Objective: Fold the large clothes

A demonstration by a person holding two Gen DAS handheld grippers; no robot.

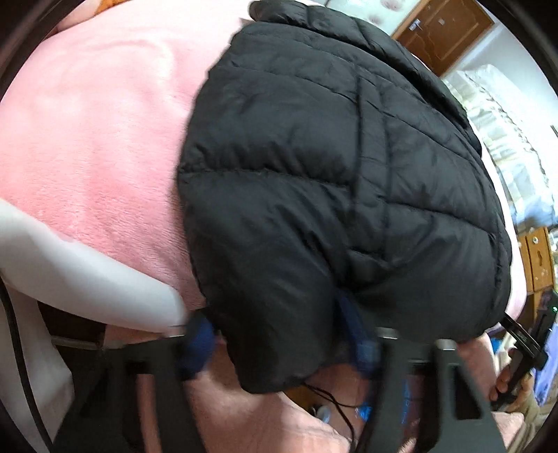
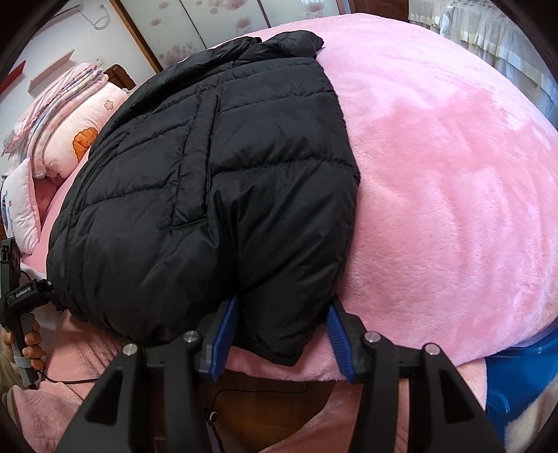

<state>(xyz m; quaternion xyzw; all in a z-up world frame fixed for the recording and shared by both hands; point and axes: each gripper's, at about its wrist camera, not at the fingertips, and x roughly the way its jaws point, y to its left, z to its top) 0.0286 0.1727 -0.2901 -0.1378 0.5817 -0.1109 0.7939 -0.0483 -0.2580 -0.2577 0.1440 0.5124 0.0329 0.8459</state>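
A black quilted puffer jacket (image 1: pixel 331 174) lies on a pink fleece bed cover (image 1: pixel 97 146), its sides folded in, collar at the far end. Its near hem hangs over the bed edge. My left gripper (image 1: pixel 279 345) is open, its blue pads on either side of the hem's left lobe; the view is motion-blurred. In the right wrist view the jacket (image 2: pixel 216 181) fills the left half. My right gripper (image 2: pixel 282 331) is open, with blue fingers (image 2: pixel 223 331) straddling the hem's right lobe, not pinching it. The left gripper also shows at the far left (image 2: pixel 14 278).
Pillows and folded bedding (image 2: pixel 69 122) are stacked at the head of the bed. The pink cover (image 2: pixel 453 174) stretches to the right of the jacket. A blue tub (image 2: pixel 523 376) stands below the bed edge. A wooden door (image 1: pixel 443 31) and white curtains (image 1: pixel 495 122) are behind.
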